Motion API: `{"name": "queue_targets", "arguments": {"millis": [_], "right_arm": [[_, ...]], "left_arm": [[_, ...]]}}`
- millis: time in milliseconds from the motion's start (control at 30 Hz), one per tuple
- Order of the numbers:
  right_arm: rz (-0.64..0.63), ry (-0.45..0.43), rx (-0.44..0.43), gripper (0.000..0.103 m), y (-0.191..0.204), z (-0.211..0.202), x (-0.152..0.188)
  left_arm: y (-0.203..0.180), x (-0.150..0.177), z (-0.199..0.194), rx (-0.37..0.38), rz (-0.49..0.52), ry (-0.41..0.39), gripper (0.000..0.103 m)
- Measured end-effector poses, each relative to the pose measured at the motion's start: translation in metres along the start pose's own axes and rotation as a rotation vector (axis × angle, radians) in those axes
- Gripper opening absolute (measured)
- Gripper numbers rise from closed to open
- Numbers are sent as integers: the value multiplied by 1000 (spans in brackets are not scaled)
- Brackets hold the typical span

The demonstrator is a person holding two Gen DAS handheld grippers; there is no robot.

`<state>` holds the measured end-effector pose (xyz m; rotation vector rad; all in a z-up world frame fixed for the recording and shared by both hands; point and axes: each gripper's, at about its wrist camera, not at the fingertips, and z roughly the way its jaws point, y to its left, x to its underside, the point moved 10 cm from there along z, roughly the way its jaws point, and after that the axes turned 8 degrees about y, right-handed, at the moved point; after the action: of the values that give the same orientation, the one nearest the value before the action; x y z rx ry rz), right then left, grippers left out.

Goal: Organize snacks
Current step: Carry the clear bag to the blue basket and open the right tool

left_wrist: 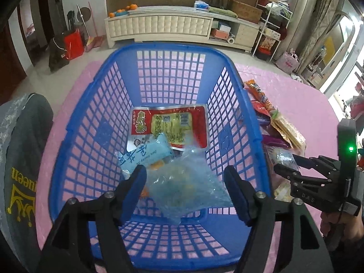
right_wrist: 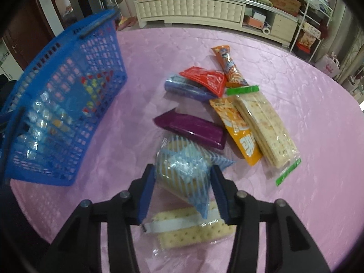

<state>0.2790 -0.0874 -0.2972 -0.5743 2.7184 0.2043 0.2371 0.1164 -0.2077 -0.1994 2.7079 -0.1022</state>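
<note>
A blue mesh basket (left_wrist: 168,49) stands on the pink tablecloth and holds a red packet (left_wrist: 168,125), a light blue packet (left_wrist: 145,154) and a clear bluish packet (left_wrist: 188,186). My left gripper (left_wrist: 185,173) hangs open above the clear packet, its pads apart from it. At the right edge of the left wrist view my right gripper (left_wrist: 286,163) is down among the loose snacks. In the right wrist view my right gripper (right_wrist: 182,173) has both pads against a blue-striped cake packet (right_wrist: 182,170), which lies over a cracker packet (right_wrist: 193,232).
Loose snacks lie beyond on the tablecloth (right_wrist: 307,79): a purple packet (right_wrist: 193,129), an orange packet (right_wrist: 238,129), long crackers (right_wrist: 266,129), a red sachet (right_wrist: 204,79), an orange cone (right_wrist: 229,66). The basket (right_wrist: 68,91) stands left. A grey garment (left_wrist: 20,170) is at the left.
</note>
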Motion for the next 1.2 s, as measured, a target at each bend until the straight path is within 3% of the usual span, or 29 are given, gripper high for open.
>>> {"name": "queue_targets", "arguments": {"millis": [400,700,933,1200], "right_arm": [[-21,-149,-70,53,20,-86,0],[-117,-292,-93,53,58,-159,-13],[-191,-318,-114,53,97,-174,-28],[-270,-281,-123,53,138,-152,-49]], "left_arm": [[-9,9,-60,-13,-9,-98,69],[-3,14,-111,-9,-21,-196,73],[14,17,-126,-20,-40,-240,78],[49,16,-116,-29,-91,-237,78]]}}
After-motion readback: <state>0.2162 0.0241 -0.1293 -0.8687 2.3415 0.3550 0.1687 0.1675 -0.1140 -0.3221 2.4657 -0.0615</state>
